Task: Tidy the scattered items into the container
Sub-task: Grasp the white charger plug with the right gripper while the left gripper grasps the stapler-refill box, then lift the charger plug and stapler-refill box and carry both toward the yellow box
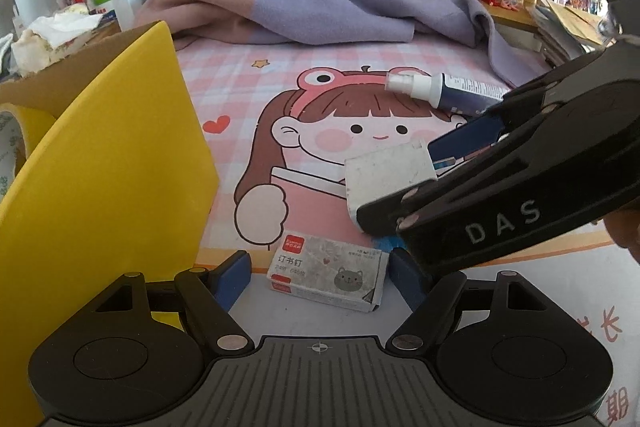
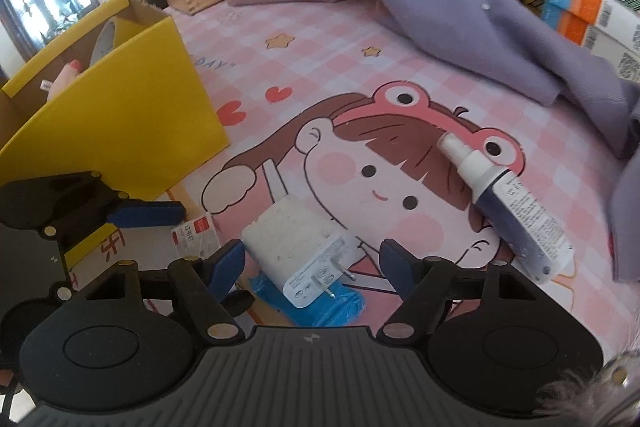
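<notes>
Left wrist view: the left gripper [image 1: 320, 273] stands open, its blue pads on either side of a small staple box [image 1: 328, 277] without pressing it; there is a gap at each end. The box is worn grey cardboard, rectangular, lying flat with its long axis running left to right, slightly skewed. Close on the left rises the smooth yellow wall of the cardboard container [image 1: 112, 147], with a tape roll [image 1: 16, 143] inside; open pink checked mat [image 1: 240, 83] stretches beyond. The right gripper [image 1: 448, 163] crosses in from the right around a white charger [image 1: 388, 179].

Right wrist view: the right gripper [image 2: 312, 263] is open, and the scuffed white charger [image 2: 296, 251] lies between its pads, untouched, on a blue crinkled wrapper [image 2: 320, 307]. Its prongs point toward the camera, long axis running near to far. A spray bottle [image 2: 512, 211] lies further right, nozzle pointing far-left. A rumpled purple cloth [image 2: 460, 19] bounds the far side.
</notes>
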The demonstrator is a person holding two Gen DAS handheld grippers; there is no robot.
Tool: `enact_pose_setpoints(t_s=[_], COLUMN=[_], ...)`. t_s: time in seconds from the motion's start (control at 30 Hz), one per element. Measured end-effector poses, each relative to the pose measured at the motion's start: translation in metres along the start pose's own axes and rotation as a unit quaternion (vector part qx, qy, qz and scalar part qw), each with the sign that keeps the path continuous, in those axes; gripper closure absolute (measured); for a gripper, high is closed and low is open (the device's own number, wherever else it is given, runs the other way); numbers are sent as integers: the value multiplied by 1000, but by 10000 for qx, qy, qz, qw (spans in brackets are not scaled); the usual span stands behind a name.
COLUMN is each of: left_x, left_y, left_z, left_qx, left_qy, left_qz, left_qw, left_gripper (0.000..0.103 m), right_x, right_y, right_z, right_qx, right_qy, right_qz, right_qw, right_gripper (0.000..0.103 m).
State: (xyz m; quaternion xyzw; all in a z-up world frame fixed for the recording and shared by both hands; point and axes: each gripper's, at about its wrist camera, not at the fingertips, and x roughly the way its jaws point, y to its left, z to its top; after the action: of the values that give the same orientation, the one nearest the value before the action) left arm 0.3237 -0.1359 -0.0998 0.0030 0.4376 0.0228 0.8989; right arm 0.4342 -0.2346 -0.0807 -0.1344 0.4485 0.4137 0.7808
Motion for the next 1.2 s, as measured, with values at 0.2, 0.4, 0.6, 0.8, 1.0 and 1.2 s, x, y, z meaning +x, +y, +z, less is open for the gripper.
enact_pose_setpoints(t_s=[0.2,0.4,0.6,0.8,1.0,1.2], left_x=[-1,-4,-23,-50,-80,-96], left_y=[-2,-2,1,-1,0,-9], left_z=[-1,1,2,-4,-12,-14], left_qx=[79,115,-26,-11,-205,-67], left_qy=[-55,-9,-250,-409,-591,-728], left_qz=[-100,-135,-122,-175,-288,-441], left_qw=[9999,9998,9996,9990,9976,9964], left_gripper=[34,46,46,46,46,46], right_x=[5,-6,-28,-49,-80,-102], right_y=[2,2,5,14,28,38], right_z=[-1,-3,-5,-21,-44,-66], right_qx=[-32,83,220,392,513,725], right_qy=[5,-245,-589,-732,-936,-1004], right_qz=[110,-20,-172,-333,-575,-682], right_qw=[9999,9997,9979,9960,9926,9900], right_gripper=[45,56,62,62,62,62])
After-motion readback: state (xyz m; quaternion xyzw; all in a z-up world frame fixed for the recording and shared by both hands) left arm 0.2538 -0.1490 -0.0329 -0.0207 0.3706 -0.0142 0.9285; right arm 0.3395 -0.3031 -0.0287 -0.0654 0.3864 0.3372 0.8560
